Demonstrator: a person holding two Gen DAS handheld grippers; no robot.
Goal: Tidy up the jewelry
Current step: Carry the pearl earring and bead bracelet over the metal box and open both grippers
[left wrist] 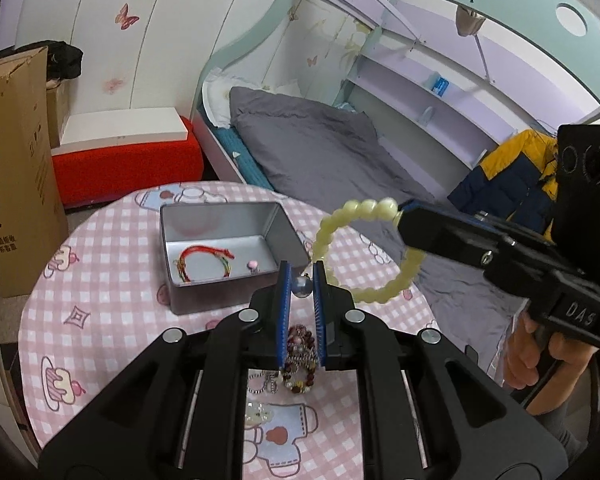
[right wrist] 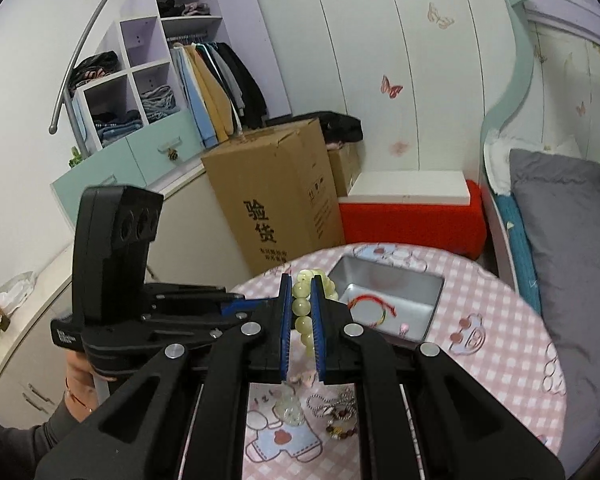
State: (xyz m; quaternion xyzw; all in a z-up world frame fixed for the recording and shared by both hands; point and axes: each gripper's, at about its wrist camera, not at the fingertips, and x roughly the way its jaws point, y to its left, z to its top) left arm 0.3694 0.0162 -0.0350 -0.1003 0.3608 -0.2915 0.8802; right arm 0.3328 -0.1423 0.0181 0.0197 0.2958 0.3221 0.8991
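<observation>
An open silver tin (left wrist: pixel 172 236) sits on the round table with a red string bracelet (left wrist: pixel 204 266) and a small pink piece (left wrist: pixel 253 265) inside. My left gripper (left wrist: pixel 302 286) is shut on a small blue-grey bead (left wrist: pixel 302 287) just right of the tin. My right gripper (right wrist: pixel 301 294) is shut on a pale green bead bracelet (right wrist: pixel 302 312), held in the air right of the tin; the bracelet also shows in the left wrist view (left wrist: pixel 340 224). A pile of bead bracelets and chains (left wrist: pixel 296 360) lies under the left gripper.
The table carries a pink checked cloth (left wrist: pixel 100 300). A pale jade pendant (right wrist: pixel 290 406) and chains (right wrist: pixel 332 404) lie near its front. A cardboard box (right wrist: pixel 276 192), a red stool (right wrist: pixel 408 216) and a bed with grey bedding (left wrist: pixel 320 148) surround the table.
</observation>
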